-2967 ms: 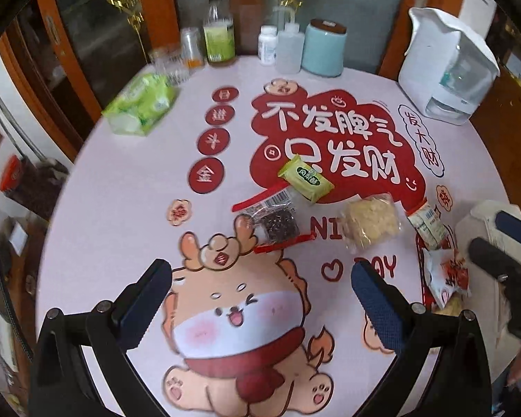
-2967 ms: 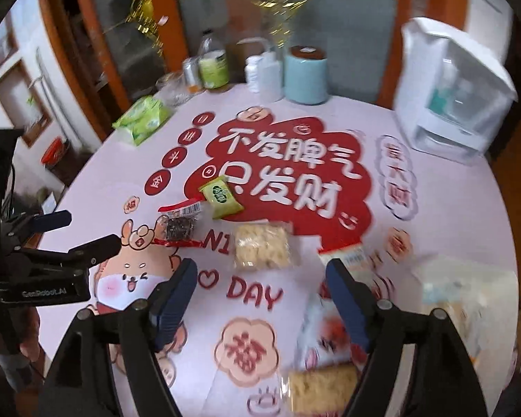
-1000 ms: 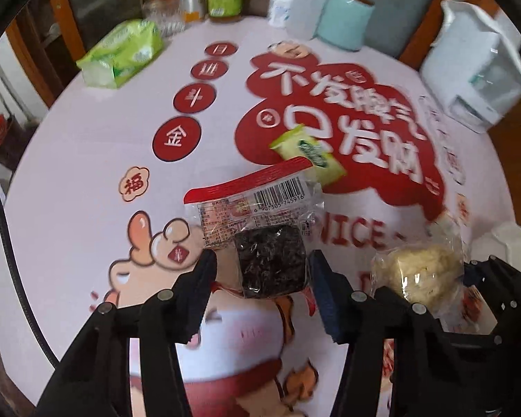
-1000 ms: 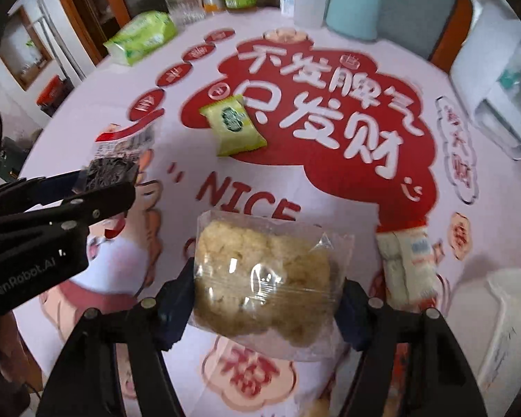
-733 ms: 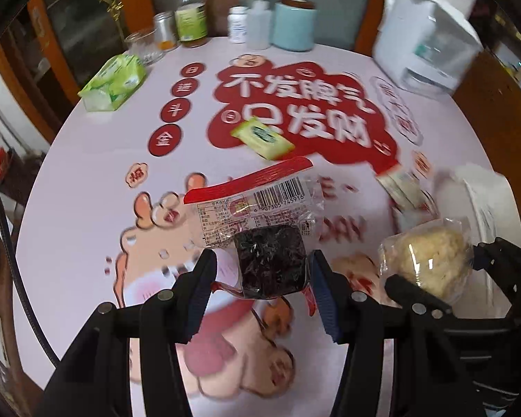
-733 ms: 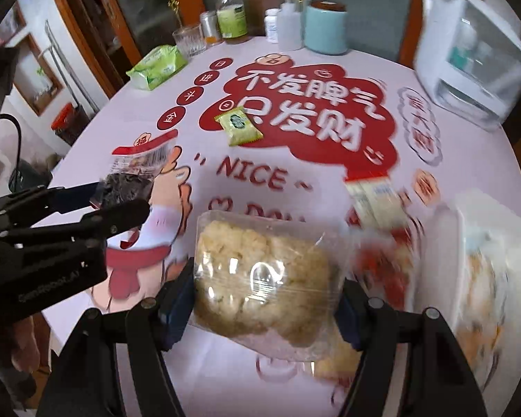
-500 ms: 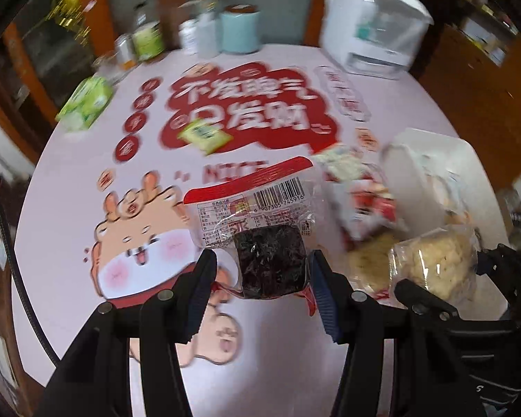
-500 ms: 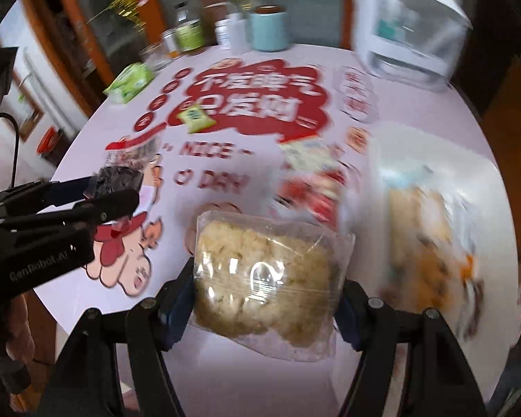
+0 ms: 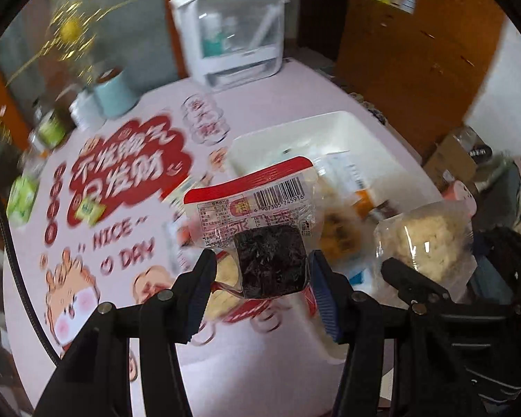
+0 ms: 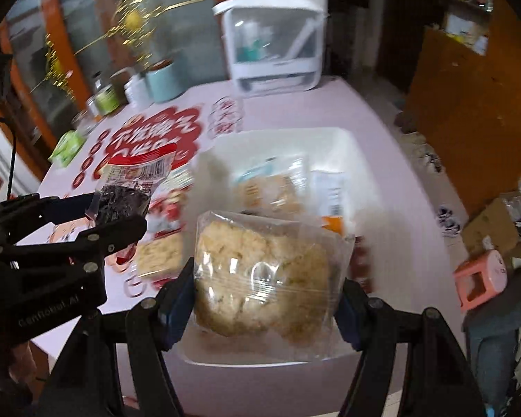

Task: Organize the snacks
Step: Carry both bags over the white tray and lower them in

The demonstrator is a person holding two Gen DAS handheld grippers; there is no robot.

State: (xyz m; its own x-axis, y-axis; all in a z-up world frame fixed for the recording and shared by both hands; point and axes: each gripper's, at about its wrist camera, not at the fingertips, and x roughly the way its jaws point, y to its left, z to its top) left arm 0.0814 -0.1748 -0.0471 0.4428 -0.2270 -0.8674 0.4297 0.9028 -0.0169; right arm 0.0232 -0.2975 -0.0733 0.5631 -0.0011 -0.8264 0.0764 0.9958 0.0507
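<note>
The left gripper (image 9: 260, 279) pinches a dark snack packet (image 9: 260, 232) with a red-edged barcode label, held above the near edge of the white bin (image 9: 330, 128). Beside it, the right gripper (image 10: 264, 299) clamps a clear bag of pale crumbly cake (image 10: 264, 274) over that bin, which already holds other packets.

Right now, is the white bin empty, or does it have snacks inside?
Not empty. The white bin already holds several blurred packets; the count is unclear.
</note>
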